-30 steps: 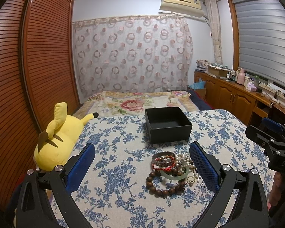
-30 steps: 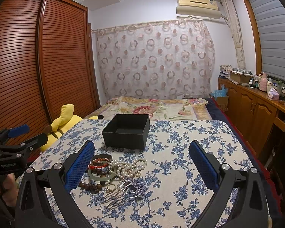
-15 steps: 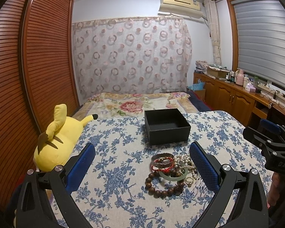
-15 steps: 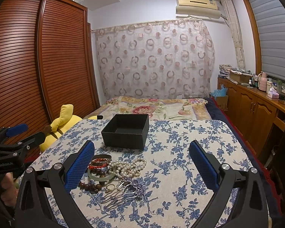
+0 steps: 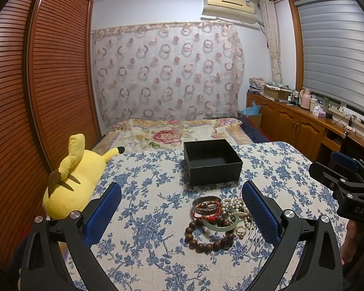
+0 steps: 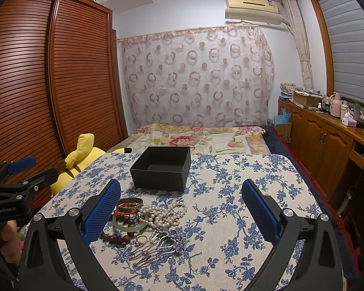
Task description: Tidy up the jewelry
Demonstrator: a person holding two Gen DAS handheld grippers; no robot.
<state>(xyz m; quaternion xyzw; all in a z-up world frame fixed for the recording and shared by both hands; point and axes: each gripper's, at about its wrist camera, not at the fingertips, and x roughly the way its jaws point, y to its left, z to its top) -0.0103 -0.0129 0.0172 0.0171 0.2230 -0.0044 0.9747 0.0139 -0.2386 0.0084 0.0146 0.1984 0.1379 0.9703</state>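
A: What's the biggest thing, and how much room is around it?

B: One table (image 6: 242,194) in a blue-flowered cloth. Its far edge meets the bed (image 6: 201,138); its right edge drops to the floor beside the cabinets (image 6: 327,143). From the right wrist view, the cloth from 12 round to 4 o'clock is bare.

A: Next?

B: One yellow plush toy (image 5: 77,179) at 10 o'clock in the left wrist view, lying at the table's left edge. Then one black box (image 5: 212,162), lid off, at 12 o'clock, standing apart from the jewelry.

A: And the jewelry?

B: One heap (image 5: 220,215), near the box and on the near side of it. I count one pearl string (image 6: 162,213), one dark wooden bead bracelet (image 5: 206,240), one pale green bangle (image 5: 219,225), one gold ring (image 5: 241,230), two hair combs (image 6: 155,247). The stacked red and metal bangles (image 5: 207,207) overlap too much to count.

A: The claws?

B: Left gripper (image 5: 182,214): fingers wide apart, holding nothing, the heap just inside its right finger. Right gripper (image 6: 182,212): also spread, empty, the heap by its left finger.
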